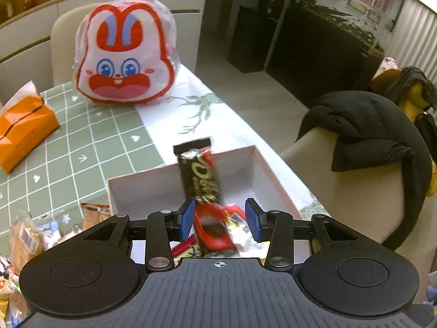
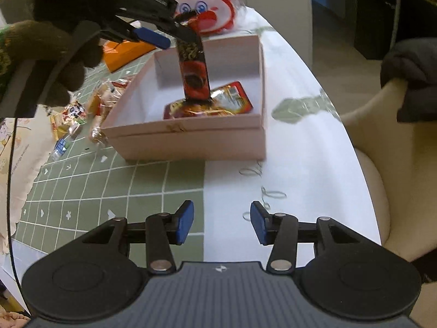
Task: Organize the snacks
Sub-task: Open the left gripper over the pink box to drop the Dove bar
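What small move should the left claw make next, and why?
Probably draw back and go for another snack: the left claw stands open, and the dark bar already rests on end inside the box, on a red packet.

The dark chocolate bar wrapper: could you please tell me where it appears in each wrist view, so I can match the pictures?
Left wrist view: the chocolate bar wrapper stands upright at centre, just beyond the open left gripper, over the pink box.
Right wrist view: it hangs upper centre inside the box, its top at the left gripper.
Shared landmark: the rabbit bag behind the box.
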Demonstrator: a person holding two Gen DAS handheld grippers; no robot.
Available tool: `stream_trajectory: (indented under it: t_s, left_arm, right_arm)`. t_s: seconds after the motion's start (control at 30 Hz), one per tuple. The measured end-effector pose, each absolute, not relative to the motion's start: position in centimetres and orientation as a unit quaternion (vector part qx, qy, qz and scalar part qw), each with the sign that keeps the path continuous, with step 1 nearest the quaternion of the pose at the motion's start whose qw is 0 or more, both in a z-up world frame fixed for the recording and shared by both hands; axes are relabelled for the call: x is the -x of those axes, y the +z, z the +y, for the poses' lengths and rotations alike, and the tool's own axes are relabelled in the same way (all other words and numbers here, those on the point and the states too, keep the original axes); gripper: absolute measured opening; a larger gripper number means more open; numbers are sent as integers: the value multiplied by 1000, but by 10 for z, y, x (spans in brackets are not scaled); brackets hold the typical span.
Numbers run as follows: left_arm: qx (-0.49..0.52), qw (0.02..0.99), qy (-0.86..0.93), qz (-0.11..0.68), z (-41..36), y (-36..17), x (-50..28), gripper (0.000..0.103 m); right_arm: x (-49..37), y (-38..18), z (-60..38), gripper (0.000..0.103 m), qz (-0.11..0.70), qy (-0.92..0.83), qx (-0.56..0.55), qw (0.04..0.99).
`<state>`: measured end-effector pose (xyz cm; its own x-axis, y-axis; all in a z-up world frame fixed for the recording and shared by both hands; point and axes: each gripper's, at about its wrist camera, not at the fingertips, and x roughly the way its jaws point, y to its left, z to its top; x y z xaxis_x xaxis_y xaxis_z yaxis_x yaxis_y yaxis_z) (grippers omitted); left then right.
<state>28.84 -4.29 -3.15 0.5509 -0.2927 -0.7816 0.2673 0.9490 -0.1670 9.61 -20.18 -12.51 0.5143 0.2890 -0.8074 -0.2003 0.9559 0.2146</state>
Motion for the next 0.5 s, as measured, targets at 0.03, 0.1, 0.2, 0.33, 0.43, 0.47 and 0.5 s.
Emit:
stream_trajectory:
  t_s: [0.03, 0.1, 0.2, 0.33, 0.43, 0.47, 0.5]
  left_arm:
    - [15, 880, -161, 447, -44, -31, -286, 45]
    - [20, 877, -164, 451, -45, -32, -281, 45]
    - [22, 875, -161, 456, -44, -36, -276, 45]
    - [28, 882, -136, 450, -40, -41, -276, 45]
    - [36, 889, -115, 441, -39, -46, -279, 45]
    - [41, 892, -109, 438, -37, -47, -277, 45]
    - [53, 895, -103, 432, -32, -48, -273, 45]
  right_arm:
    - [-96, -126, -203, 46, 474, 138, -49, 868]
    - [-94, -127, -203, 46, 475, 136, -51, 868]
    - [-94, -129, -199, 46, 476, 140, -52, 866]
    - [-87, -129, -192, 46, 477, 147, -46, 865]
    - [-81, -127, -188, 47, 473, 150, -46, 867]
    - [-80, -125, -187, 47, 467, 150, -42, 870]
    - [-79, -120, -185, 47, 456, 152, -34, 877]
